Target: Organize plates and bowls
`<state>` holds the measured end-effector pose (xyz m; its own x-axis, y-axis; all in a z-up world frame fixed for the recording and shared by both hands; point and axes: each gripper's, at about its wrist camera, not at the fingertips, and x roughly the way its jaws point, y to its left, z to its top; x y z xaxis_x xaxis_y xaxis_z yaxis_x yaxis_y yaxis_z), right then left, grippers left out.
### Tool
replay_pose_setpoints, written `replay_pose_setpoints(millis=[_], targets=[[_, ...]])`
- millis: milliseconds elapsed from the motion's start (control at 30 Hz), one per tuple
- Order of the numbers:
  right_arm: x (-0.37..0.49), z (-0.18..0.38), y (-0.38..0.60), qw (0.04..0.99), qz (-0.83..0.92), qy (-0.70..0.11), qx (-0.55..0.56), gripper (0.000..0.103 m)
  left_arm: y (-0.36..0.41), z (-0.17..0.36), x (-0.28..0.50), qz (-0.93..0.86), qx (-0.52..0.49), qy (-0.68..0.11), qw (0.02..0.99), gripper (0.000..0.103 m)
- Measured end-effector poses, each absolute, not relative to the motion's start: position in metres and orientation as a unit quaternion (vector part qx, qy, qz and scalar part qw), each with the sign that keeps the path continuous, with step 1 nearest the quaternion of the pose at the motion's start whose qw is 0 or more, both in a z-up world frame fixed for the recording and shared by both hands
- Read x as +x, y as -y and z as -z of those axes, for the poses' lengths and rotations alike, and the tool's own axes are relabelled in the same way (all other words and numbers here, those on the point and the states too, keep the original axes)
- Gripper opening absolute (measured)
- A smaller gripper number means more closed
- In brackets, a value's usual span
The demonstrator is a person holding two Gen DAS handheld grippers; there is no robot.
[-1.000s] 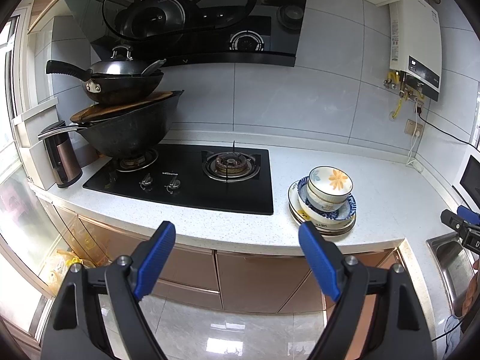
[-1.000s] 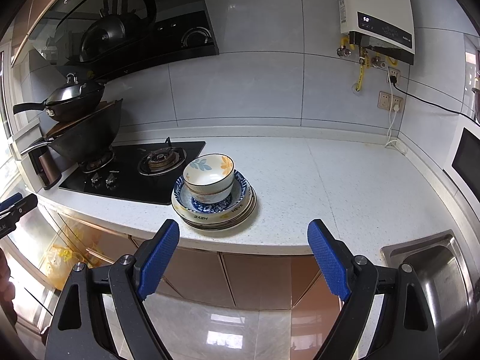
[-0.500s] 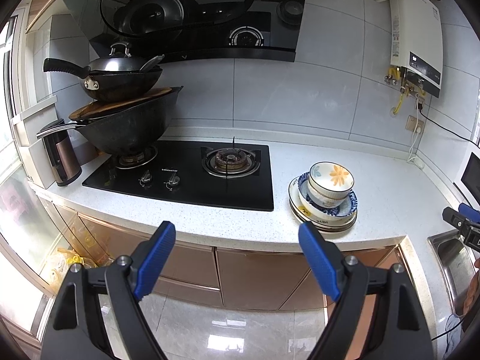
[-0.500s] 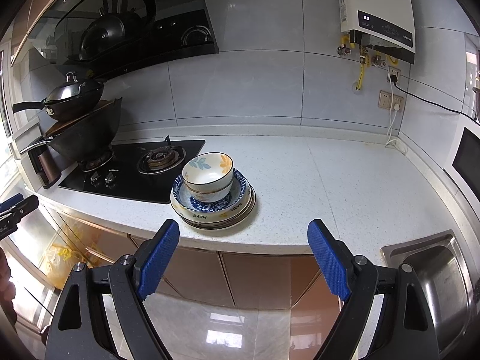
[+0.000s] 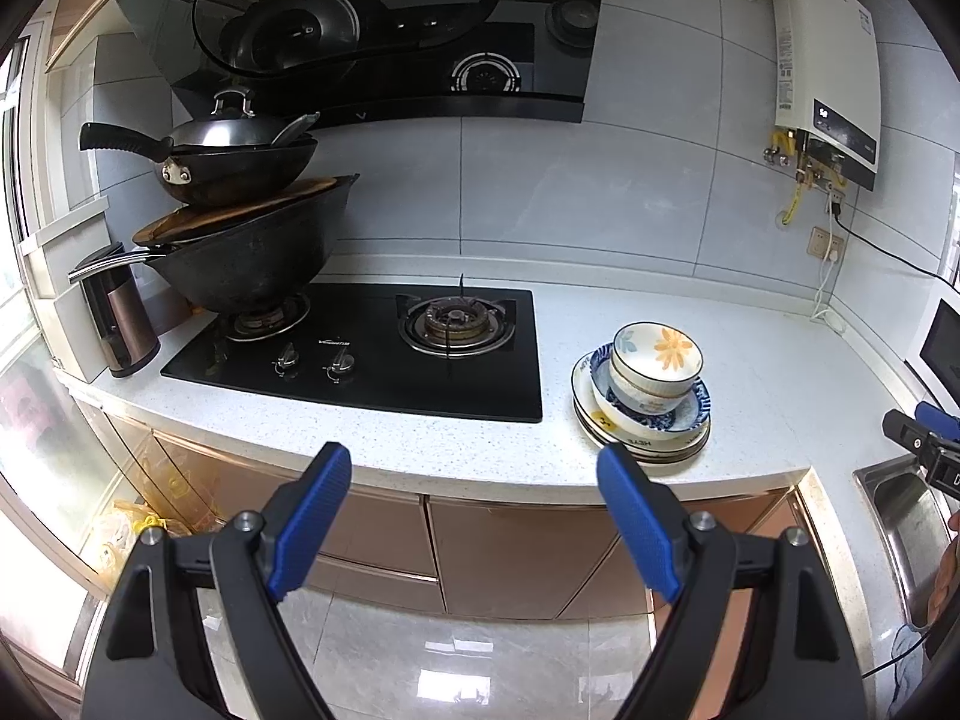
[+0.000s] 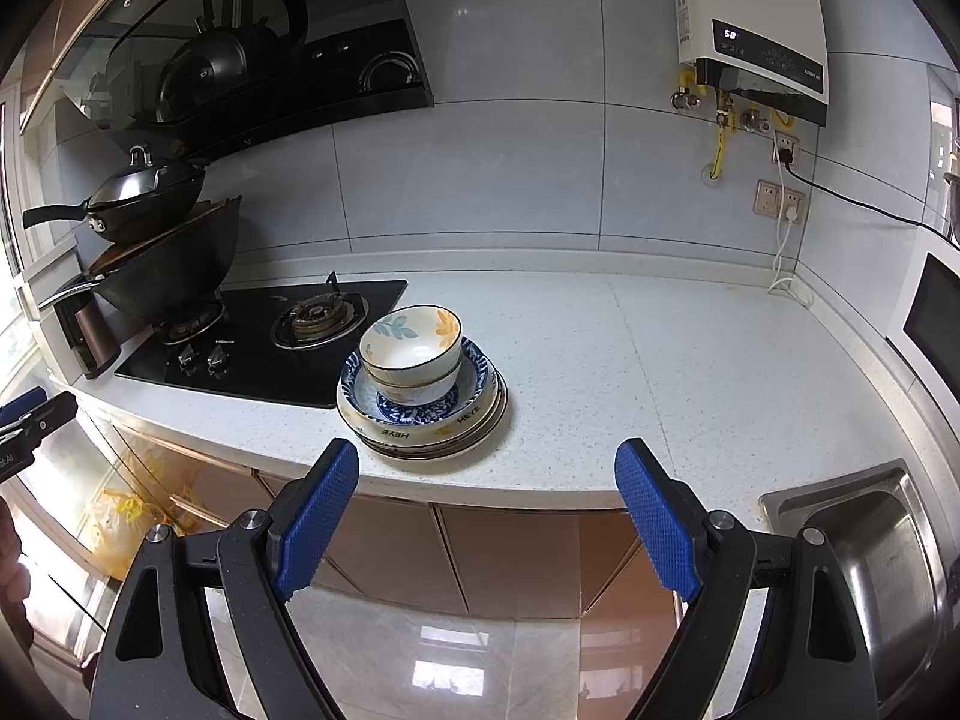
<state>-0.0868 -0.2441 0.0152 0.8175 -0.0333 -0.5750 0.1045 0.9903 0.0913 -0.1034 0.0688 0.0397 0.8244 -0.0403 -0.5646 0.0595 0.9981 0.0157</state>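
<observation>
A white speckled counter [image 6: 690, 372] runs along a grey tiled wall. At its left, a black glass gas hob [image 5: 372, 354] is set into it, with two burners and two knobs at its near edge. On the far-left burner stands a large black wok [image 5: 252, 264] covered by a wooden lid, and a smaller lidded wok [image 5: 234, 162] with a black handle sits on top. Left of the hob stands a brown kettle [image 5: 120, 324]. A dark range hood [image 5: 390, 30] hangs above. On the wall to the right is a white water heater [image 6: 750, 18], with sockets [image 6: 780, 201] below it. A steel sink [image 6: 882, 546] lies at near right. Brown cabinet doors [image 5: 498, 552] sit under the counter, above a glossy tiled floor [image 6: 456, 654].
</observation>
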Motion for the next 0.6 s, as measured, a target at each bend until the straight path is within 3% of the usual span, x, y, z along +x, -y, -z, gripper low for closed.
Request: replay_pose_setpoints(millis=[600], targets=[[-0.0862,-0.0133,0.2464,0.951,0.036,-0.301,0.058,0.084,-0.0689,-0.0382,-0.1014,0.026,0.018,-0.299,0.954,0.084]])
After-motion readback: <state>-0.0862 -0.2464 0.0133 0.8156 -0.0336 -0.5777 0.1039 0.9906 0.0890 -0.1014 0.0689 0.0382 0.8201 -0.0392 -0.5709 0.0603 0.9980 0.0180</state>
